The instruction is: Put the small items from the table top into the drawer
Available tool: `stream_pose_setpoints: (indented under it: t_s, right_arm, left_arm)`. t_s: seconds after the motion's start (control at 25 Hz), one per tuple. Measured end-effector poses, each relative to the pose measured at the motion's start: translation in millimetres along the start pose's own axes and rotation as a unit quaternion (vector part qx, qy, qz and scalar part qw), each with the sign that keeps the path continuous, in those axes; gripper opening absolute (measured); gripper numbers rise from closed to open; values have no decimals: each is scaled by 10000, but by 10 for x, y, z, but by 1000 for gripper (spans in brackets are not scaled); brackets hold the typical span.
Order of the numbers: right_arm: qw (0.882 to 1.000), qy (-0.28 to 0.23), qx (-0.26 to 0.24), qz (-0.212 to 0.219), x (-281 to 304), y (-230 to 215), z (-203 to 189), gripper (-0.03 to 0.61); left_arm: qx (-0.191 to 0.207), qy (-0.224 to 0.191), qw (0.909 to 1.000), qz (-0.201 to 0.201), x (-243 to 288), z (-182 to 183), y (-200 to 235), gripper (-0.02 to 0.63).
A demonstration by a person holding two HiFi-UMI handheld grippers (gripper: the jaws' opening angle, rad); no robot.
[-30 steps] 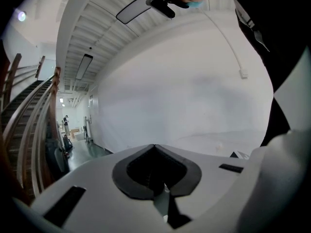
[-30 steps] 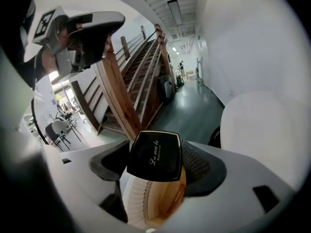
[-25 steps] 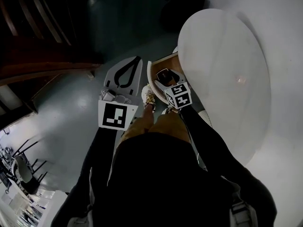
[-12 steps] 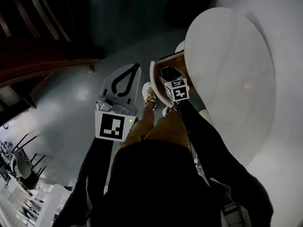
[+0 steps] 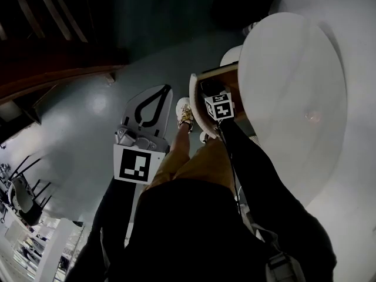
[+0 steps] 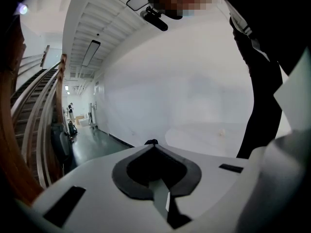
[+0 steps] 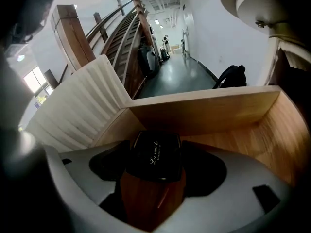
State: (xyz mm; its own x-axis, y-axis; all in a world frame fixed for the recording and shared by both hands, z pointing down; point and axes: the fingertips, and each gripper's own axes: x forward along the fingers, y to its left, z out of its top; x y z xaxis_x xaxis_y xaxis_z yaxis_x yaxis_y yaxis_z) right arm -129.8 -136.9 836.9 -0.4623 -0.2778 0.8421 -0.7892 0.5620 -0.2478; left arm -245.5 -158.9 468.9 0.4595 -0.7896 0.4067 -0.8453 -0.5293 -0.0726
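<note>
A lobby with wooden staircase (image 7: 119, 35) and long corridor (image 7: 177, 67).

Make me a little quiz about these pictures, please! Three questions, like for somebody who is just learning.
1. True or false: the left gripper holds something in its jaws.
2. What does the right gripper hold? A) a black case B) a spoon C) a red ball
3. Fill in: the right gripper reaches into the open wooden ____.

Key: 1 false, its jaws are shut on nothing. 2 A. 3 drawer.
</note>
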Motion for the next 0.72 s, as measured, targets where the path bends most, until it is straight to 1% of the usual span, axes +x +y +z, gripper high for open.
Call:
stream_pose_setpoints:
  t_s: [0.2,0.36,0.52,0.72]
  right_arm:
    - [9999,57,-67,56,136,-52,14,354]
    - [9990,58,-431,57,162,-62,12,354]
    - [9996,15,-275,47,67,-58,-19,354]
    - [9987,-327,-322,213,-205,134,19,354]
  left_arm:
    - [-25,86,9999,78,-3,-79,70,14]
    - [-46,102,9999,119,45,-105,78,14]
    - [-51,29,10000,80,117,-32,54,14]
    - [-97,-196,9998,18,235,94,-19,14]
